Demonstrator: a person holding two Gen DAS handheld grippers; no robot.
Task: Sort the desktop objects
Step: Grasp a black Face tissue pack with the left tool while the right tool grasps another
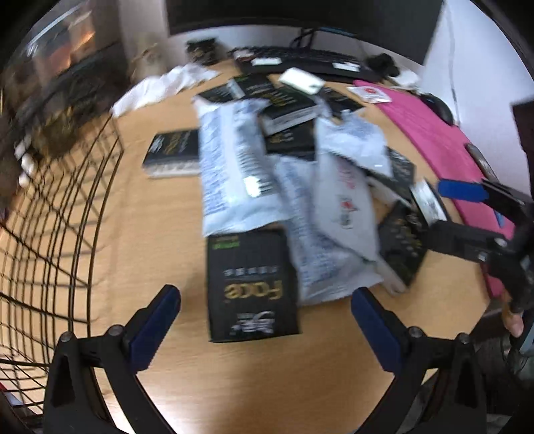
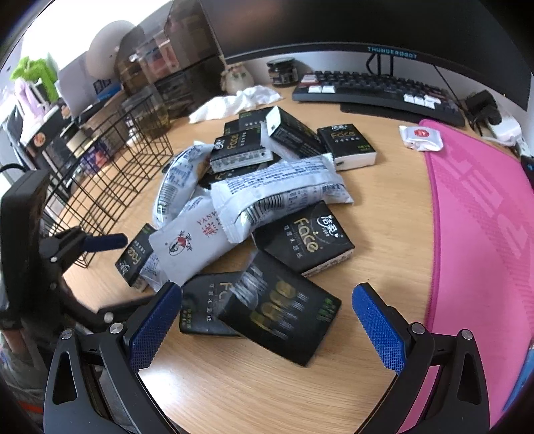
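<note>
- Round pale-wood desk (image 2: 267,384): your work surface. A black curved monitor (image 2: 333,23) and black keyboard (image 2: 377,91) stand at the far edge; a pink rubber mat (image 2: 477,233) lies on your right.
- Black wire-grid basket (image 1: 56,213): sits at the desk's left edge, beside the heap. Probably one sorting bin; its contents can't be made out.
- Mixed heap mid-desk: white plastic snack pouches (image 2: 280,197) lying over and between black "Face" tissue packs (image 2: 303,240). Nothing looks sorted yet; you're at the first pick.
- Left gripper (image 1: 265,303): jaws spread wide, holding nothing, hovering low with one black tissue pack (image 1: 250,287) lying flat between the fingertips. View is motion-blurred.
- Right gripper (image 2: 267,303): jaws wide open and empty too, with a tilted black tissue pack (image 2: 283,313) between the fingertips, resting on another.
- Next move, as I judge it: lower one tool over its pack, close across the narrow sides, then carry it to the basket. The tilted pack may slide off its neighbour.
</note>
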